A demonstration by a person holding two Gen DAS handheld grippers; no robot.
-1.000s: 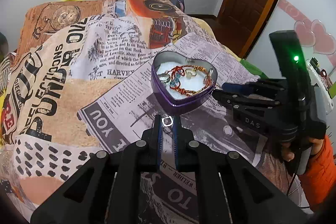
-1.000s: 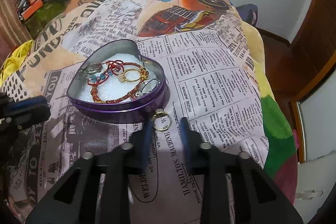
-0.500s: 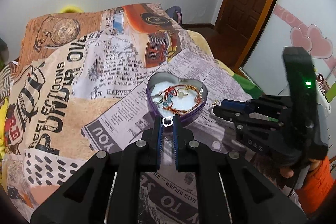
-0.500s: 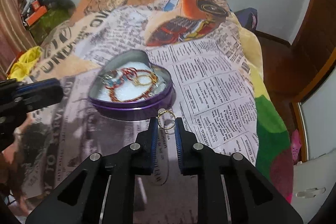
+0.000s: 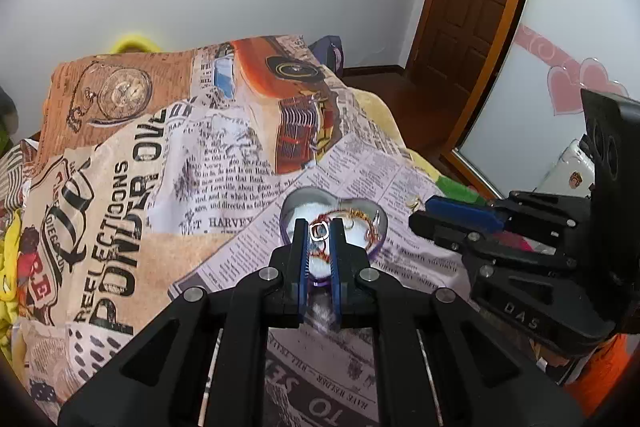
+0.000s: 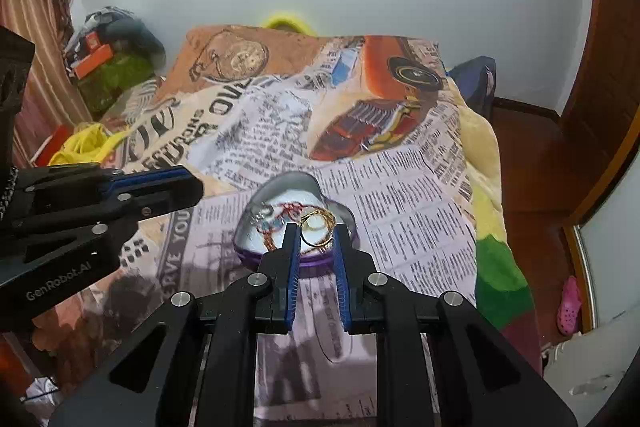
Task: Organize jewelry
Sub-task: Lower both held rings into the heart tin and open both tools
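The left gripper (image 5: 320, 231) holds a small silver ring (image 5: 319, 230) between its narrowed jaws, raised above the bed (image 5: 168, 163). The ring is pinched at its sides so its opening faces the camera, which keeps it from slipping through the pads. The right gripper (image 6: 317, 233) does the same with a larger gold ring (image 6: 316, 229), jaws closed just enough to clamp its rim.

Both rings hang in line with the heart tin (image 6: 340, 213), which sits on the blanket toward the bed's right edge, roughly midway along it. Inside, on a white lining, lie a red beaded bracelet (image 5: 360, 217) and other small pieces too tangled to tell apart.

Both grippers seem lifted high so each ring clears the tin's wall before release. Judging from this, the next step is lowering over the lining and opening, one gripper at a time to avoid a collision.
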